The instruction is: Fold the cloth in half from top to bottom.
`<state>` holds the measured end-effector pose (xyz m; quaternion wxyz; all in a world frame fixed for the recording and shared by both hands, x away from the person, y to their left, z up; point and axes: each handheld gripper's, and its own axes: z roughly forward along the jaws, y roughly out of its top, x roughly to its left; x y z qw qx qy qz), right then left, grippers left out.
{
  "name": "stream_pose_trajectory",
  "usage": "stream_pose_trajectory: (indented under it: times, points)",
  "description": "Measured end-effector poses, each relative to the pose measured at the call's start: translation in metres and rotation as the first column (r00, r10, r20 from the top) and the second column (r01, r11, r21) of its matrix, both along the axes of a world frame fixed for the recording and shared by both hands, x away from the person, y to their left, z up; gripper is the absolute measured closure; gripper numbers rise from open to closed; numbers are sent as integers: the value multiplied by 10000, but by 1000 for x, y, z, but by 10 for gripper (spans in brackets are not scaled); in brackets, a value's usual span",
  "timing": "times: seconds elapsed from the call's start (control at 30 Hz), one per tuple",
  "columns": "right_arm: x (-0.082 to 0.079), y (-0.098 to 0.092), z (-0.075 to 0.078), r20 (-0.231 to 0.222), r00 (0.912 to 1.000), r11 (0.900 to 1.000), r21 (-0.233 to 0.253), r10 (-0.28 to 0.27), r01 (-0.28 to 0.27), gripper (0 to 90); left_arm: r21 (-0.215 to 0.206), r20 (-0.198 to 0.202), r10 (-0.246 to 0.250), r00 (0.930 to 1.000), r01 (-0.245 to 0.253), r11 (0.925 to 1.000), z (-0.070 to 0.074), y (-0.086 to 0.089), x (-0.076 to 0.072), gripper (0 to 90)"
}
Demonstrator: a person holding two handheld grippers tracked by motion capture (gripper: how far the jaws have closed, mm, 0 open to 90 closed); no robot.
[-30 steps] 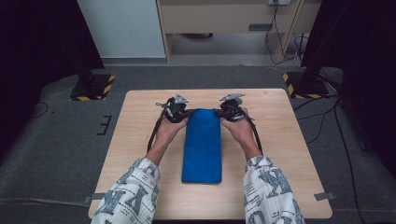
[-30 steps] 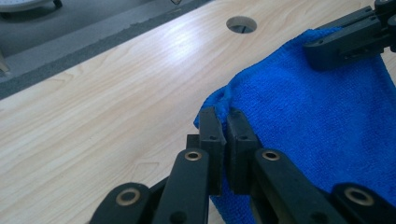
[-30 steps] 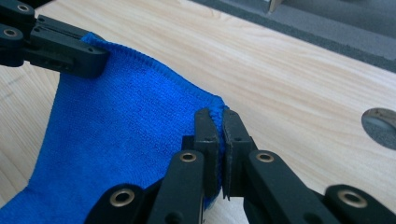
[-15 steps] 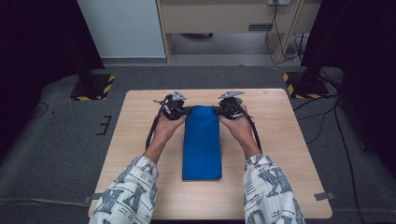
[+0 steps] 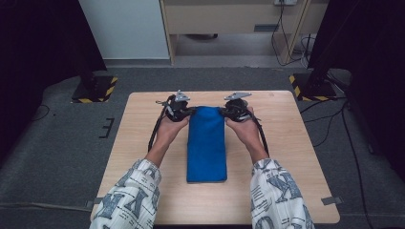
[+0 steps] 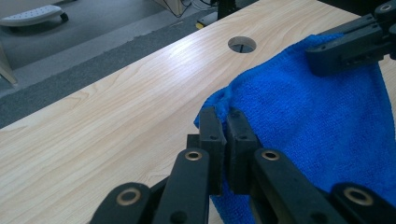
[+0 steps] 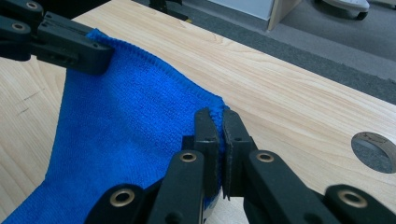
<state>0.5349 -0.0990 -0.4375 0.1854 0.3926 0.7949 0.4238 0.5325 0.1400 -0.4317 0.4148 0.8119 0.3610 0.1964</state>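
My left tool [image 6: 223, 122] has its jaws pressed together on the far left corner of the blue cloth [image 5: 206, 143], the terry edge bunched up between them. My right tool [image 7: 218, 122] is likewise clamped on the far right corner, with a thin fold of the cloth's hem caught in the narrow slit between its jaws. In the high view the left tool [image 5: 180, 109] and right tool [image 5: 235, 109] sit level with each other at the cloth's far end, one on either side, each wrapped by a hand, with patterned sleeves [image 5: 130, 200] coming in from the near edge.

Between the two tools the far edge of the cloth is slightly raised and sags a little; the rest lies flat as a long folded strip down the middle of the counter [image 5: 286, 157], running back toward me and stopping short of the near edge. Black cables trail from each tool back along the forearms.

Around it the pale wood is bare. A round cable hole [image 7: 377, 150] in the counter sits well off to the side of my right tool, apart from the cloth. Beyond the counter is grey carpet, a black stand foot with yellow-black hazard tape [image 5: 94, 89] at the far left, another at the far right, and a light cabinet [image 5: 229, 19] behind. Nothing lies across the cloth or between the tools.
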Motion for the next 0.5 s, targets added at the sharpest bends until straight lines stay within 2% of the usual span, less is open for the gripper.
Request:
stream_pose_trajectory:
  times: [0.27, 0.5]
  points:
    - [-10, 0, 2, 93, 9999, 9999, 13, 118, -118, 875, -123, 86, 4, 10000, -3, 9999, 4, 1, -8, 871]
    - [-17, -4, 4, 180, 9997, 9999, 53, 150, -151, 875, -400, 64, -62, 10000, 65, 9992, 2, 2, -12, 871]
